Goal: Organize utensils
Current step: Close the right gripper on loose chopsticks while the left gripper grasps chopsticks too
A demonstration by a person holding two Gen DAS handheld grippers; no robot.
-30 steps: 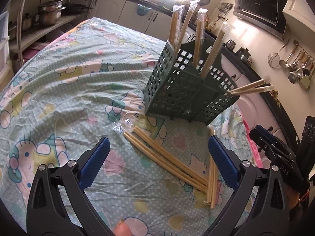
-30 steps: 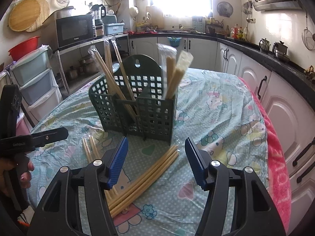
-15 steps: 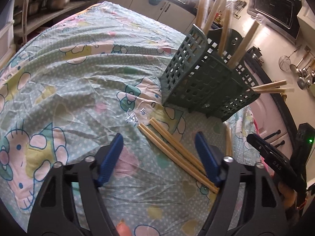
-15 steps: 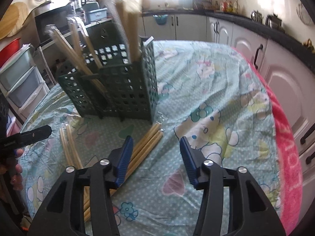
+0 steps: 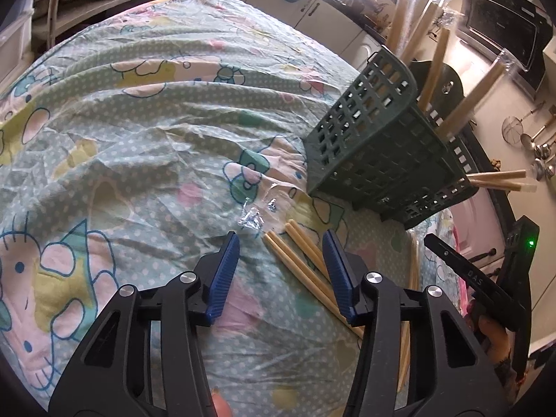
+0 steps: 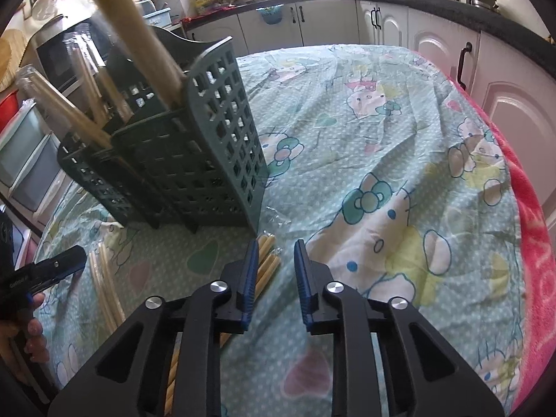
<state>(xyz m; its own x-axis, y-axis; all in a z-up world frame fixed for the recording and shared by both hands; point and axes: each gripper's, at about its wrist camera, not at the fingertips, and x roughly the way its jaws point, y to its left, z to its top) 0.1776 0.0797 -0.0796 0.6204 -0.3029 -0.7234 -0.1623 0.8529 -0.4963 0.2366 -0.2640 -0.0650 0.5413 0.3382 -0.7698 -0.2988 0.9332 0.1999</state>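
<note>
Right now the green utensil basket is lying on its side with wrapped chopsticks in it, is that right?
Not quite. The green utensil basket stands upright on the cloth, as the right wrist view shows. The wrapped chopsticks do stick out of its top.

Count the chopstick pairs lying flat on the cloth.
3. The left pair and middle pair lie side by side before the basket; the right pair lies apart, below the basket's corner. Others may hide behind the basket.

Wrinkled printed cloth (image 5: pixel 146 111) (matt); perforated green plastic caddy (image 5: pixel 375 160); pale wooden chopsticks (image 5: pixel 299 264) in glossy clear sleeves.
</note>
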